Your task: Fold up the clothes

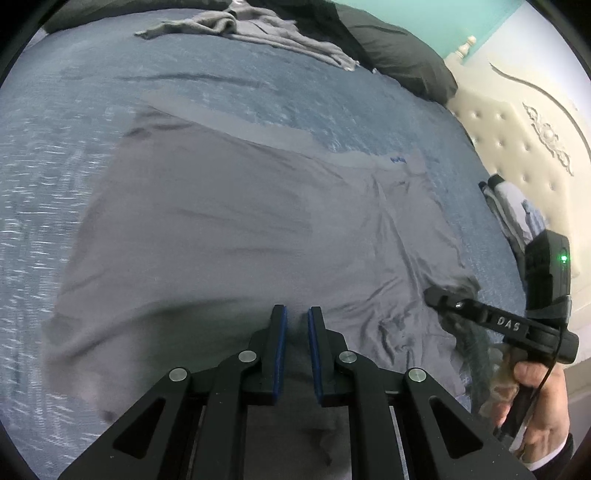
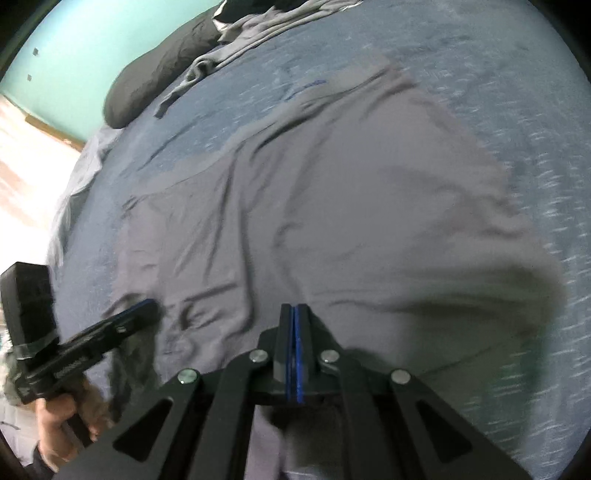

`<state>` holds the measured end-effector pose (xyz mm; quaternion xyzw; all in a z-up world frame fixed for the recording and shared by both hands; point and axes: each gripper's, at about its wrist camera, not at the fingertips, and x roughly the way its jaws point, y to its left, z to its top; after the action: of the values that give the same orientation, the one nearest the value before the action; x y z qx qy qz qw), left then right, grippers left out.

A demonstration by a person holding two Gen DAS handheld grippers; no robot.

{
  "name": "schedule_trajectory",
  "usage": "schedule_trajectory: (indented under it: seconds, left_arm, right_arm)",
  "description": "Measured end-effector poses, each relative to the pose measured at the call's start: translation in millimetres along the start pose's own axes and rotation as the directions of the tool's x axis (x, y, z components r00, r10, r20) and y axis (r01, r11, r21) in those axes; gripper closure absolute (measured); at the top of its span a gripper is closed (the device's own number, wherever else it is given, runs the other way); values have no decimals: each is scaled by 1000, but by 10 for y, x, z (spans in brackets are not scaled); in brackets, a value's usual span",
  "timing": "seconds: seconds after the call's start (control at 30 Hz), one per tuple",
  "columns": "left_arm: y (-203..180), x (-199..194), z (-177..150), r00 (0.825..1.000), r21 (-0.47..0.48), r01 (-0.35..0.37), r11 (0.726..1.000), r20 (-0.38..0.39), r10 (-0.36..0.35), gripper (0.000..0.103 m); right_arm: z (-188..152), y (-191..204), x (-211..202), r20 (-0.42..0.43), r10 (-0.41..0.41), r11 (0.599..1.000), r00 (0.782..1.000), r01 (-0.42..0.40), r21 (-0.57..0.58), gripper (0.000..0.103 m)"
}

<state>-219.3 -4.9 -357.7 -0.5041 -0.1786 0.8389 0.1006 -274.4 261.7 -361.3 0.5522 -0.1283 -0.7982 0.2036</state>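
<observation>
A large grey garment lies spread and wrinkled on a blue bed cover. My left gripper is low over the garment's near edge. Its blue pads stand a little apart, with grey cloth showing in the gap and running on under the fingers. Seen from the right wrist, the left gripper has its tip at the garment's left edge. My right gripper has its pads pressed together over the near hem. The left wrist view shows the right gripper at a garment corner, dark cloth hanging below it.
A heap of other grey clothes lies at the bed's far side beside a dark pillow. A white tufted headboard stands to the right, with stacked items before it. A hand grips each tool.
</observation>
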Motion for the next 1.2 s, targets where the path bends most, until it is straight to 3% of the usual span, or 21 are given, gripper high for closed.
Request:
schedule_trajectory:
  seconds: [0.17,0.23,0.5,0.73,0.9,1.03,1.13,1.2]
  left_arm:
    - [270,-302,7,997,-27,-47,999,56,49,87]
    - [435,-430,-32,995,-49,-72,996,71,76,77]
    - [1034,-814,-256,979,-163,-153,975,112,172,67]
    - [1269,-821,-332,991,-241,-56,969,106,83,66]
    - [1256,-778,-325,994,-246,-8,969,105,35,66]
    - [1232,-722,-292,994,-238,3,971,103,22,69]
    - [1174,-690,-259,995,-217,3,976,100,19,94]
    - [1131,-673,-240,995,-202,2,979,98,18,99]
  right_arm:
    - [-16,-125,-243,85,-12,999,996,8,52,103]
    - [-34,-141,-320,115,-15,998,993,7,67,103]
    - [-226,-156,-586,181,9,995,984,-27,99,103]
    - [-413,-134,-687,209,31,990,977,-58,128,103]
    - [-491,-133,-714,219,33,988,975,-65,142,101]
    - [-485,-161,-741,230,30,987,973,-65,144,101]
    - [-483,-186,-754,235,33,987,972,-68,144,101]
    - [-481,-210,-754,238,34,987,971,-71,148,101]
